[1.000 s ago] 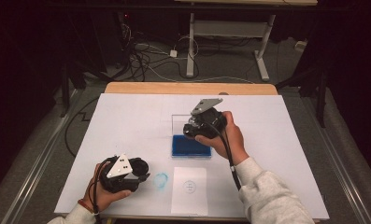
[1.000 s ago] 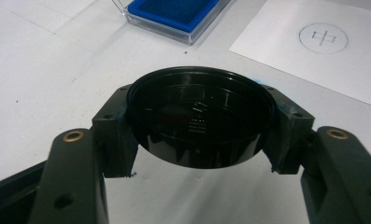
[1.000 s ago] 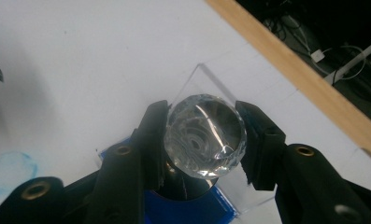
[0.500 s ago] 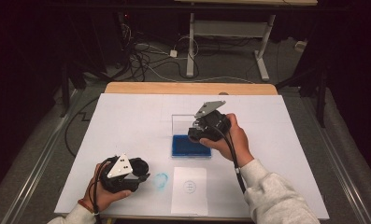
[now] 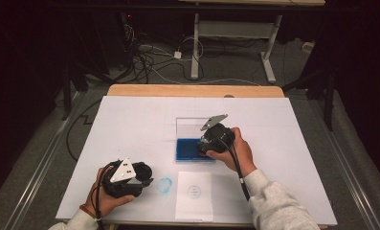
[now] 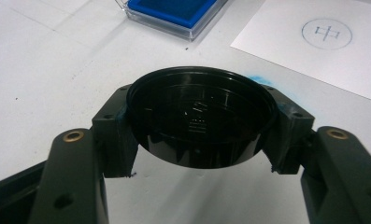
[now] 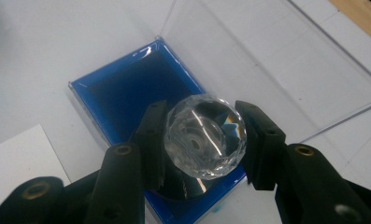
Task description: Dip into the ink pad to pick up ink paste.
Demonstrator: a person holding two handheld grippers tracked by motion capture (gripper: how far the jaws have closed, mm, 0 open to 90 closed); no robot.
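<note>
Since the earlier frame our right gripper point(image 7: 199, 140) has sunk toward the blue ink pad point(image 7: 127, 88) at frame centre, jaws clenched on the faceted crystal stamp point(image 7: 205, 136); our left gripper point(image 6: 199, 135), at lower left, grasps the black round lid point(image 6: 199, 119).

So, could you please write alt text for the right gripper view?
The right claw is shut on a clear faceted stamp, holding it over the blue ink pad inside an open clear case. A white table lies around it, with a sheet of paper at lower left.
</note>
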